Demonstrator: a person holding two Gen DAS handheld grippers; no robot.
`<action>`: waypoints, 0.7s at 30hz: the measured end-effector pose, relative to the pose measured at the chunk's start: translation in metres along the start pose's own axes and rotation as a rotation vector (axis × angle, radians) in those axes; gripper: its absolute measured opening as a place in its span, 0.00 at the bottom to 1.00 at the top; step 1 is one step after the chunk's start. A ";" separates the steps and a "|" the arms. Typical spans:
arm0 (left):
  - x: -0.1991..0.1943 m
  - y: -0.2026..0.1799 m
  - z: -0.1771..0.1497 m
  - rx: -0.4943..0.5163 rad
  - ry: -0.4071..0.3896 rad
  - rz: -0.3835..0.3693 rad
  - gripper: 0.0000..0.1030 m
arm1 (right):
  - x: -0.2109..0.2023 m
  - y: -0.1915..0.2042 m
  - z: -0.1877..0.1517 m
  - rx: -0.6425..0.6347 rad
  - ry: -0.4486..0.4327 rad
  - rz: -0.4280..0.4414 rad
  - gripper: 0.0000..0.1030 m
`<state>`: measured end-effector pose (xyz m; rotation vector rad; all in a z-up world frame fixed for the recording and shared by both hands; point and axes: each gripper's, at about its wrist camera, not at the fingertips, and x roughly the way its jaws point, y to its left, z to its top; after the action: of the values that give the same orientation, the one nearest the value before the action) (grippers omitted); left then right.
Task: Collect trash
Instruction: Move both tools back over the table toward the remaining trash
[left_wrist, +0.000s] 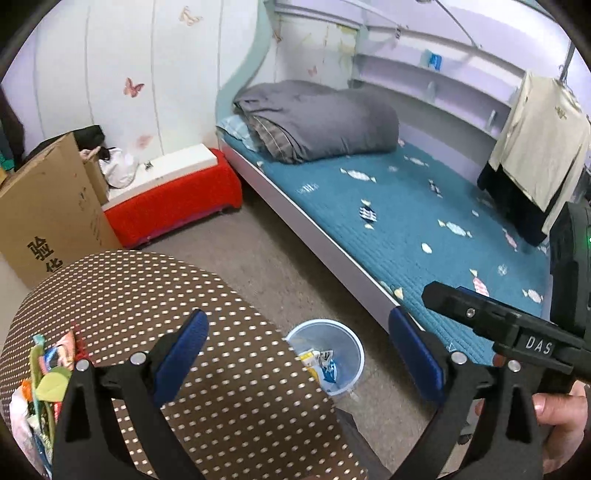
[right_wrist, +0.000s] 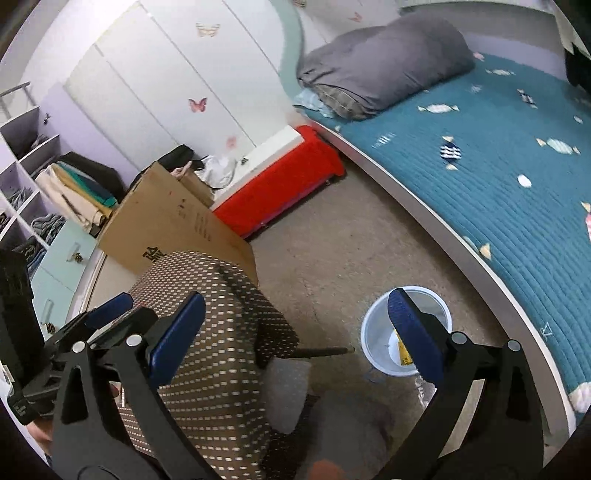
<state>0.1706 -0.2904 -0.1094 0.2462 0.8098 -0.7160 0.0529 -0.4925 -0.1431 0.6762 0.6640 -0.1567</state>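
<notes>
A pale blue waste bin (left_wrist: 343, 332) stands on the floor between the round table and the bed, with several wrappers (left_wrist: 321, 363) inside. Colourful wrappers and plastic bags (left_wrist: 44, 373) lie piled on the dotted brown tablecloth (left_wrist: 229, 387) at its left edge. My left gripper (left_wrist: 297, 314) hangs open above the table edge and the bin, with nothing between its pads. My right gripper (right_wrist: 297, 295) is also open and empty, its right finger in front of the bin (right_wrist: 373, 332), where a yellow wrapper (right_wrist: 402, 350) shows. The right gripper's black body (left_wrist: 517, 332) and a hand (left_wrist: 561, 413) appear at the right of the left wrist view.
A bed with a teal cover (left_wrist: 406, 221) and a grey duvet (left_wrist: 317, 118) runs along the right. A cardboard box (left_wrist: 48, 206) and a red-covered bench (left_wrist: 173, 199) stand against the wardrobe. Clothes (left_wrist: 535, 155) hang over the bed. Shelves (right_wrist: 26, 166) are at the left.
</notes>
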 end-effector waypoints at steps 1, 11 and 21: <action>-0.006 0.005 -0.001 -0.011 -0.009 0.002 0.93 | -0.001 0.004 0.000 -0.010 -0.002 -0.002 0.94; -0.065 0.065 -0.027 -0.131 -0.107 0.082 0.94 | 0.002 0.069 -0.008 -0.183 0.009 -0.069 0.94; -0.115 0.136 -0.078 -0.241 -0.138 0.240 0.94 | 0.032 0.152 -0.045 -0.341 0.074 -0.010 0.94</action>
<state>0.1628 -0.0975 -0.0863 0.0729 0.7132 -0.4006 0.1068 -0.3441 -0.1089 0.3521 0.7442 -0.0262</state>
